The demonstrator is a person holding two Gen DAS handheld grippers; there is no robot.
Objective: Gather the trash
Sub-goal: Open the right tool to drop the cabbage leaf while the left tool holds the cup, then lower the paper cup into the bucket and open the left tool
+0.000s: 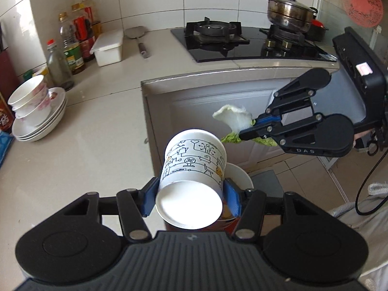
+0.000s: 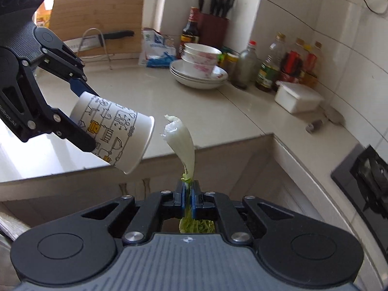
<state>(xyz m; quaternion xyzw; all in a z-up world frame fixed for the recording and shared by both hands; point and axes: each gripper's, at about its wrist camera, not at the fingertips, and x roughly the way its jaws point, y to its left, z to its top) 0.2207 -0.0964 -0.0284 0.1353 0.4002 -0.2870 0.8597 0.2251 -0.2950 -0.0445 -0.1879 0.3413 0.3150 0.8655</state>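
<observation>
My left gripper (image 1: 191,197) is shut on a white paper cup (image 1: 194,162) printed with line drawings. The blue pads press its sides near the base, and the cup lies tilted with its mouth pointing away. Under it shows a round white-rimmed container (image 1: 240,174) with a reddish side, mostly hidden. To the right, my right gripper (image 1: 249,128) is shut on a pale cabbage leaf (image 1: 232,118). In the right wrist view the leaf (image 2: 181,143) sticks up out of the right gripper (image 2: 188,189), its green end hanging below. The cup (image 2: 114,128) in the left gripper (image 2: 83,116) is close to its left.
An L-shaped pale counter (image 1: 84,126) carries stacked bowls and plates (image 1: 36,111), several bottles (image 1: 72,43), a white lidded box (image 1: 108,47) and a spatula (image 1: 139,36). A gas hob (image 1: 242,41) holds a steel pot (image 1: 288,12). Cabinet doors (image 1: 206,106) stand below; a knife block (image 2: 215,24) is at the back.
</observation>
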